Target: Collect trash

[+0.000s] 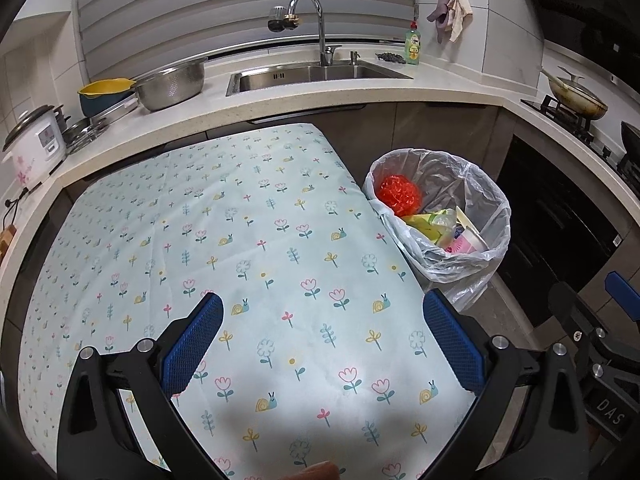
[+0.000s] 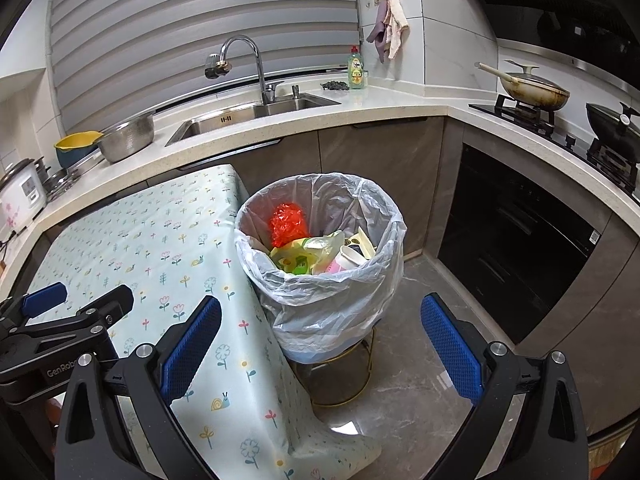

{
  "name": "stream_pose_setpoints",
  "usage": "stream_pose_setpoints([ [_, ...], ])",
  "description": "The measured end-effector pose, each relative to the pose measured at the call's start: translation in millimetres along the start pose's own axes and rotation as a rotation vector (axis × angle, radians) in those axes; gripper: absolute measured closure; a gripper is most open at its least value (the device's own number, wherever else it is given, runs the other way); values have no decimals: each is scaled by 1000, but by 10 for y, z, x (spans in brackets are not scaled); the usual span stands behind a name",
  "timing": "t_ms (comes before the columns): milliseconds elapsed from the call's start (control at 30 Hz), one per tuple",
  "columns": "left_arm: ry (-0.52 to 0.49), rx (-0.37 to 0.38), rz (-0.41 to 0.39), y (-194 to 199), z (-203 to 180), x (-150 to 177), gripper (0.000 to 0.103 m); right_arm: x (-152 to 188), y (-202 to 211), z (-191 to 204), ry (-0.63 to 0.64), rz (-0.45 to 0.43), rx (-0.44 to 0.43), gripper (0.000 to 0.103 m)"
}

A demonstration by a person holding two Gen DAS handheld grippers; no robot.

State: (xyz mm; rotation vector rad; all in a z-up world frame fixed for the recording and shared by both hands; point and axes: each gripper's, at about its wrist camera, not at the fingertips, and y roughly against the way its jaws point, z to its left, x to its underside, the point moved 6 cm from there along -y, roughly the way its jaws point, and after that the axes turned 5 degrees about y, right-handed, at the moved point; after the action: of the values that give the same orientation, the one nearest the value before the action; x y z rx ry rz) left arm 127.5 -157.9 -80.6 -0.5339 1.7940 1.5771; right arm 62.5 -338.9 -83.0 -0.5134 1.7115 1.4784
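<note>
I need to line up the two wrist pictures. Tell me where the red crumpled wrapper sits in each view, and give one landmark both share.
Left wrist: the red crumpled wrapper lies right of centre, at the far-left inside of the lined trash bin, just past the table's right edge.
Right wrist: the wrapper is near centre, at the bin's far-left inside.
Shared landmark: the green dish soap bottle right of the sink.

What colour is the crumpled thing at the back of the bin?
Bright red-orange crumpled wrapper, clearest in the right wrist view.
</note>
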Motion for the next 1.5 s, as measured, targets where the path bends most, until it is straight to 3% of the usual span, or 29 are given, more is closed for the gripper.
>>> stream_pose_setpoints([
  [1500, -17, -32, -4, -167, -12, -50, 7, 30, -248, 11, 2, 24, -6, 7],
])
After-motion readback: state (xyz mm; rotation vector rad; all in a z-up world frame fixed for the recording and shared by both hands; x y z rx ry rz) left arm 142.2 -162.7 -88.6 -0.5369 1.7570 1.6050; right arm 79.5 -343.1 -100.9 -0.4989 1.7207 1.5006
